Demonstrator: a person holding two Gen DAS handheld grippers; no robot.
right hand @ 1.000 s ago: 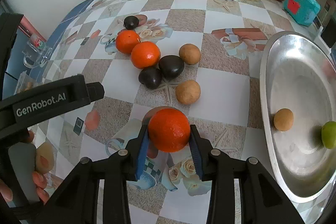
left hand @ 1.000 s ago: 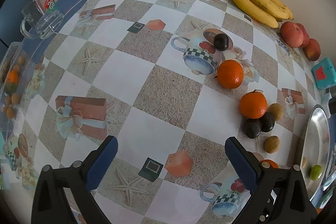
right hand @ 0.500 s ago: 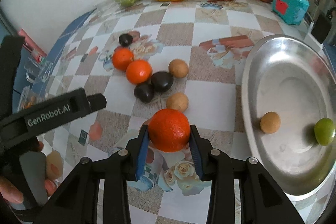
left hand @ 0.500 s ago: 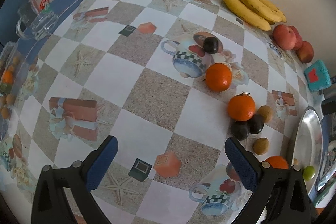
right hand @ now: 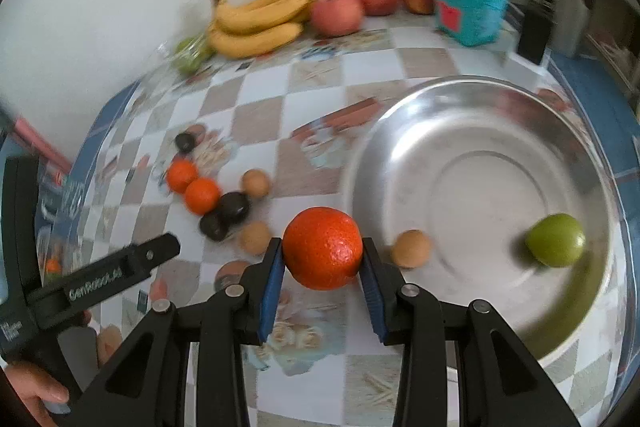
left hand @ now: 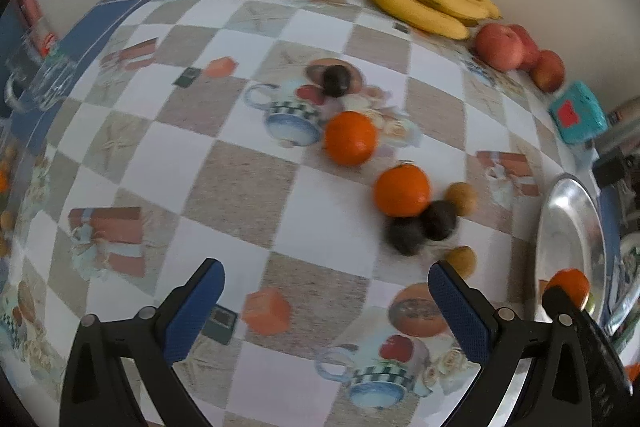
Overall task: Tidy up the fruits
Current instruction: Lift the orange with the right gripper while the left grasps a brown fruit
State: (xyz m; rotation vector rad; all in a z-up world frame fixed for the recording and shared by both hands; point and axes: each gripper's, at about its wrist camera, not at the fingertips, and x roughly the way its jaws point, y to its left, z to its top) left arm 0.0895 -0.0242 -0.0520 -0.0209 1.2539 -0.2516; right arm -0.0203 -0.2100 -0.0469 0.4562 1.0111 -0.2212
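Observation:
My right gripper [right hand: 322, 261] is shut on an orange [right hand: 322, 247] and holds it in the air just left of the steel bowl's rim [right hand: 360, 151]. In the bowl lie a green fruit [right hand: 555, 239] and a small brown fruit [right hand: 411, 248]. On the cloth lie two oranges [right hand: 193, 185], two dark fruits [right hand: 225, 215] and two brown fruits [right hand: 255, 183]. My left gripper [left hand: 326, 301] is open and empty above the cloth, with oranges [left hand: 350, 143] and dark fruits [left hand: 424, 227] ahead of it to the right. The held orange [left hand: 568, 285] shows at its right.
Bananas [right hand: 260, 19], red apples [right hand: 338, 11], a bag of green fruit [right hand: 190, 53] and a teal box [right hand: 470, 7] line the back wall. A glass mug [left hand: 38, 83] stands at the far left edge. The left gripper's body [right hand: 84, 283] shows at the lower left.
My right gripper has carried the orange up and to the right, toward the bowl. My left gripper has shifted a little; the fruits on the cloth have not moved.

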